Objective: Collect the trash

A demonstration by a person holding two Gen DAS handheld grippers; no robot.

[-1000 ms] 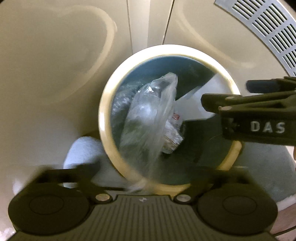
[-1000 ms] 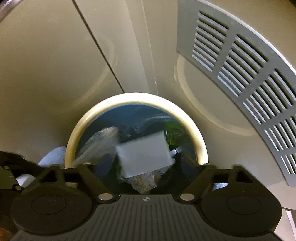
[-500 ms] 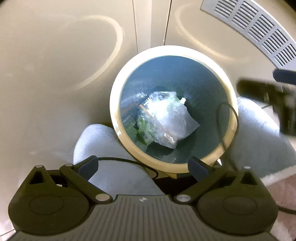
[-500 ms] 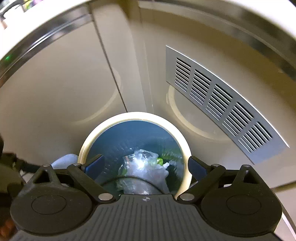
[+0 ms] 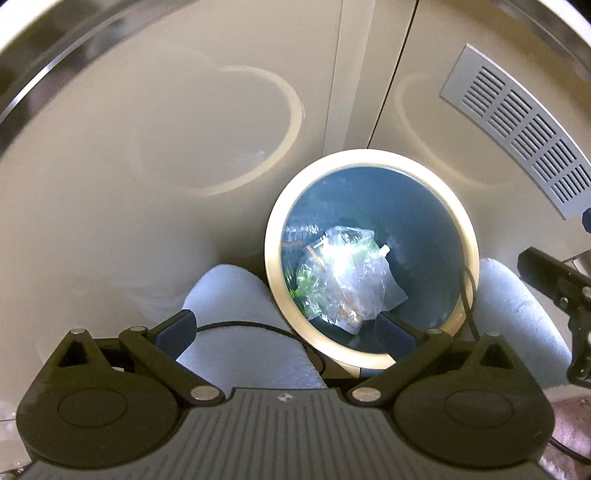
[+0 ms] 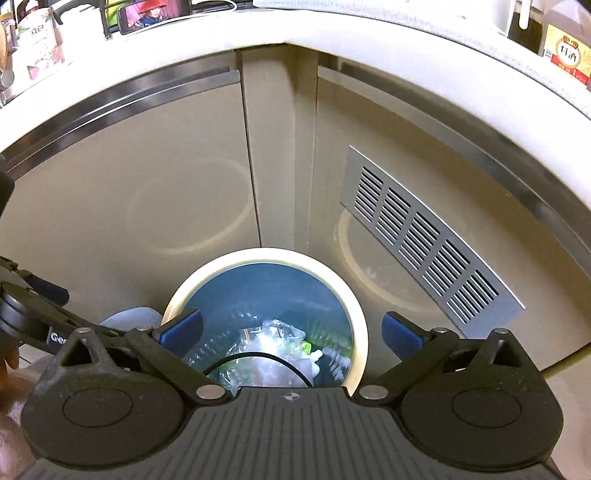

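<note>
A round bin with a cream rim (image 5: 273, 258) and a dark blue inside stands on the floor against the cabinet. At its bottom lies crumpled clear plastic trash (image 5: 347, 273) with green scraps. My left gripper (image 5: 286, 330) hangs open above the bin's near rim with nothing between its blue pads. In the right wrist view the same bin rim (image 6: 266, 255) and trash (image 6: 273, 339) sit below my right gripper (image 6: 291, 330), whose jaws are opening wide and hold nothing. At the right edge of the left wrist view, a black part of the right gripper juts in.
Beige cabinet doors (image 6: 147, 192) rise behind the bin, with a grey vent grille (image 6: 424, 236) on the right. A person's legs in pale trousers (image 5: 236, 295) flank the bin. A black cable (image 6: 258, 356) loops over it. Packets and a box stand on the countertop (image 6: 332, 33).
A clear plastic bag dropped from my left gripper and a pale flat piece from my right, both into the bin. Both grippers then rose and drew back, so more cabinet shows.
</note>
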